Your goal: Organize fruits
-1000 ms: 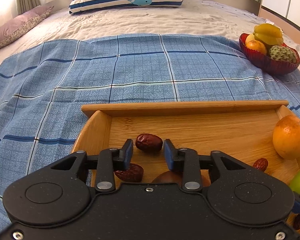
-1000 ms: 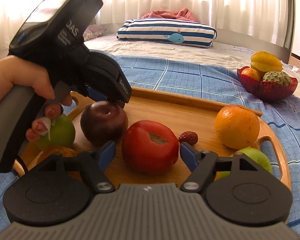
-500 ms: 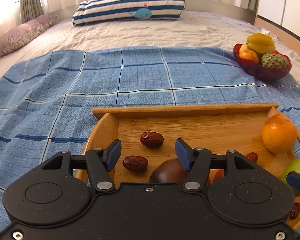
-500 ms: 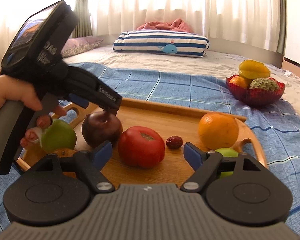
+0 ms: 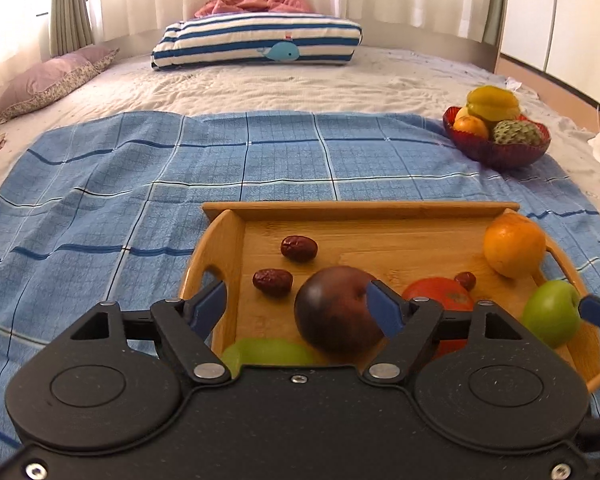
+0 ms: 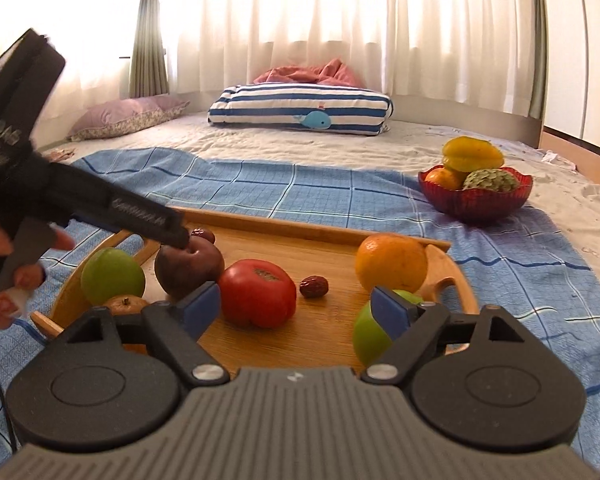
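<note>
Blue checked blanket [image 5: 140, 184] covering the bed, bearing a wooden tray [image 5: 360, 210] of fruit: orange [image 5: 514, 246], dark plum [image 5: 336, 314], tomato [image 6: 258, 294], dates [image 5: 299, 248]. Hovering above, left gripper [image 5: 296, 304] with jaws just widening, gripping nothing; right gripper [image 6: 296, 306] likewise opening, empty.

my two wrist cameras look down close from the near edge of the rectangular wooden tray [image 5: 360, 210] [image 6: 312, 226], toward the bed's head; both share it.
</note>
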The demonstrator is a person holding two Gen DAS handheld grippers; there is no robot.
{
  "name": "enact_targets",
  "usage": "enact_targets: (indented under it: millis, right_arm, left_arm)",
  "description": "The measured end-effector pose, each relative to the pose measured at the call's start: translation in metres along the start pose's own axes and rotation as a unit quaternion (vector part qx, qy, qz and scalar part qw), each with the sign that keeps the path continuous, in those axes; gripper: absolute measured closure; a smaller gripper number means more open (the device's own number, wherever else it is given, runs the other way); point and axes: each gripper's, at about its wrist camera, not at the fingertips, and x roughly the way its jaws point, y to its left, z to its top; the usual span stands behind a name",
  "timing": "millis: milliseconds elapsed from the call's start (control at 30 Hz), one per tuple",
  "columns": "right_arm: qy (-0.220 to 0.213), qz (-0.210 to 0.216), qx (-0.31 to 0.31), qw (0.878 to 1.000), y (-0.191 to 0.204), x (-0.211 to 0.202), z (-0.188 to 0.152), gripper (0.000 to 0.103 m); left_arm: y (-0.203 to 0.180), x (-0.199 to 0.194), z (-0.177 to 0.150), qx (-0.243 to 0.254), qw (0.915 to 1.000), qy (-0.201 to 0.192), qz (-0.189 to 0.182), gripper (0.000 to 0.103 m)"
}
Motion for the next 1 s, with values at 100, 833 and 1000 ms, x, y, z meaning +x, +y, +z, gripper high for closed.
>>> enact_targets:
  millis: [100, 833, 1000]
  right_arm:
    - [-0.007, -0.008, -0.004, 1.000, 0.000, -0.006, -0.002, 0.011]
    - [-0.035, -0.027, -0.003, 0.999, -0.004, -0.060, -0.025, 0.008]
    - [-0.039, -0.026, -0.007, 0.999, -0.003, -0.072, -0.032, 0.006]
  left_arm:
    - [0.001, -0.014, -0.008, -0.005, 0.9999, -0.010, -0.002, 0.025]
    - [-0.014, -0.085, -0.064, 0.005, 0.9978, -0.065, 0.017, 0.016]
    - [-0.015, -0.095, -0.080, -0.005, 0.9972, -0.072, 0.022, 0.015]
